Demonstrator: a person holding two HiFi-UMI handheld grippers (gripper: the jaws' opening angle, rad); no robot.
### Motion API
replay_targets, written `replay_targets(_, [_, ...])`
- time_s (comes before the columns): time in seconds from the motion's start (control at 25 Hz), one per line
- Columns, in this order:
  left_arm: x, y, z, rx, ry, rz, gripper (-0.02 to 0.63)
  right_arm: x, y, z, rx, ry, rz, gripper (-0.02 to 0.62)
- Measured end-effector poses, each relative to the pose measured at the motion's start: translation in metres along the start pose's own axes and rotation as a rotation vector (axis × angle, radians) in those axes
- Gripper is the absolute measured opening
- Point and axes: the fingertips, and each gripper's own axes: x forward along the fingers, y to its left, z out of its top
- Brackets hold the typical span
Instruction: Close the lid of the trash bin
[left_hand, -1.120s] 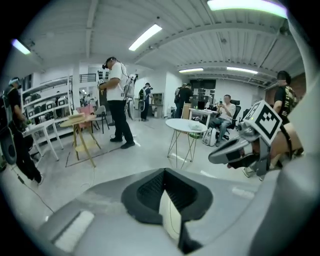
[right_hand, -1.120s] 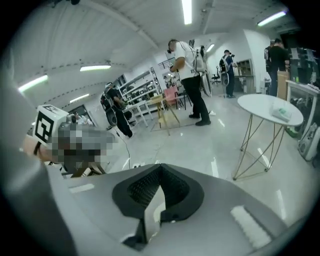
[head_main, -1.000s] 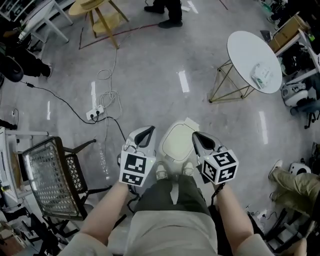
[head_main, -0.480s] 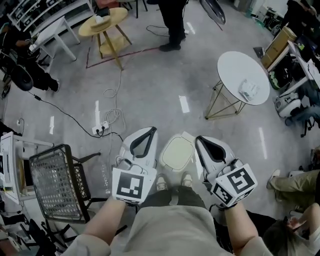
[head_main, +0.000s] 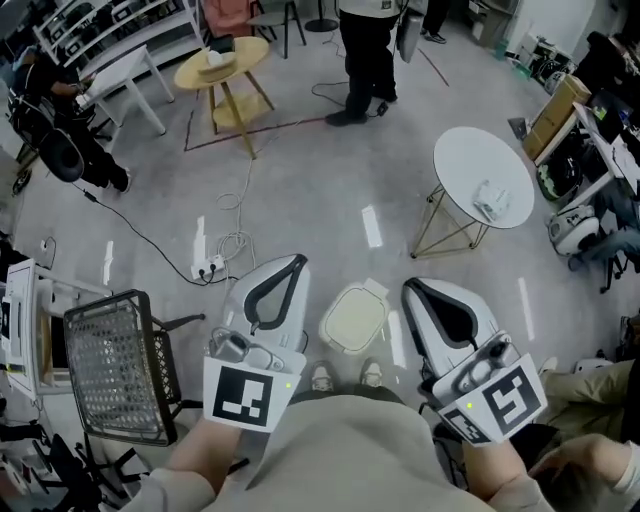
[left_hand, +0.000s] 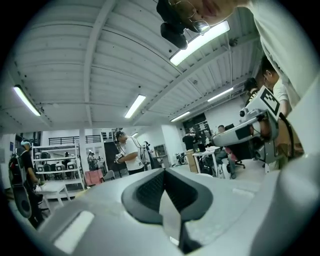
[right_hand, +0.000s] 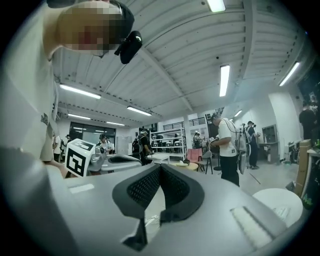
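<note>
The head camera sits high and looks steeply down at the shiny grey floor (head_main: 300, 170). The left tool (head_main: 290, 268) and the right tool (head_main: 418, 292) are close under it, at the bottom of that view. A small camera rides on each tool, very near its two jaws. Both are tipped up and face across the room, up to the ribbed white ceiling (left_hand: 100, 65). Each tool camera sees the other tool off to one side. All three views share the standing person in a white shirt (head_main: 365, 45). The head view and the right tool's camera share the round white surface (head_main: 485, 175).
</note>
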Motion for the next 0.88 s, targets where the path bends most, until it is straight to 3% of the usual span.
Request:
replay_targets(0.44, [-0.009, -0.003, 0.022, 0.060, -0.036, 0.018, 0.003, -0.003, 0.003, 0.013, -0.028, -0.020, 0.027, 0.003])
replay_targets(0.88, [-0.009, -0.001, 0.017, 0.037, -0.015, 0.030, 0.003, -0.004, -0.002, 0.012, -0.029, -0.010, 0.022, 0.003])
